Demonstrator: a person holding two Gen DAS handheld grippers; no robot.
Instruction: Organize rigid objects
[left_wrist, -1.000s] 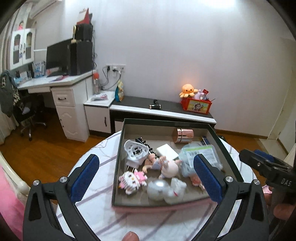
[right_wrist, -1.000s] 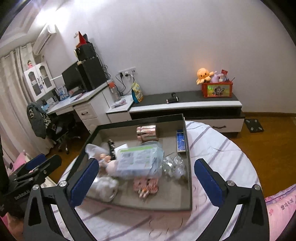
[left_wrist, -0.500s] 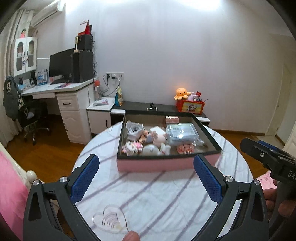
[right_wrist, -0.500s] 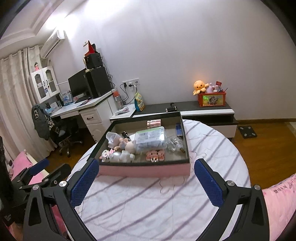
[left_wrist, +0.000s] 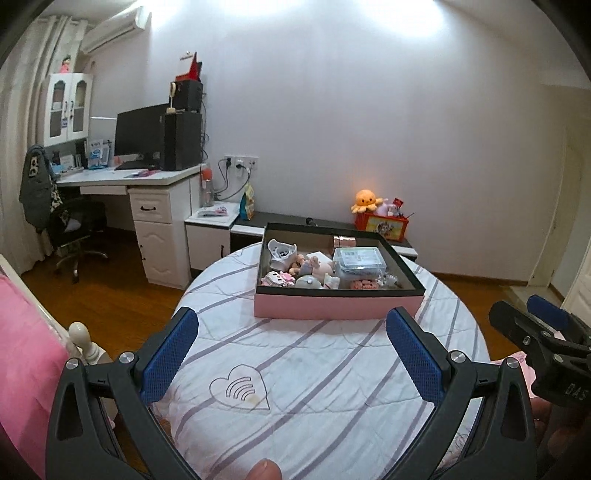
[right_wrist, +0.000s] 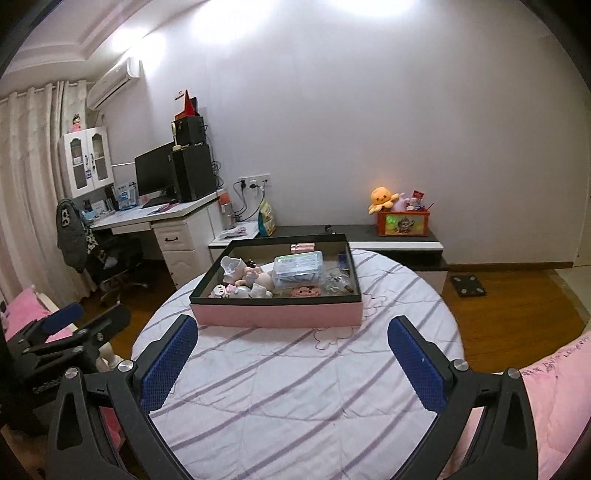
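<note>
Two open grippers, left gripper (left_wrist: 291, 354), right gripper (right_wrist: 293, 363), one pink box (left_wrist: 338, 304).

The box (left_wrist: 338, 306) is sitting too far off for its small things to be told apart — the toys (left_wrist: 295, 271) are blurring into pale lumps, and the print on the clear case (right_wrist: 298, 271) is too small to read. The box's near wall is hiding whatever is lying low behind it. The right tool (left_wrist: 546, 332) is running off the left view's edge, its tips hidden. The left tool (right_wrist: 70, 328) is getting cut off likewise — how its jaws stand cannot be told there. A fingertip (left_wrist: 264, 469) is poking in, cropped by the bottom edge.
</note>
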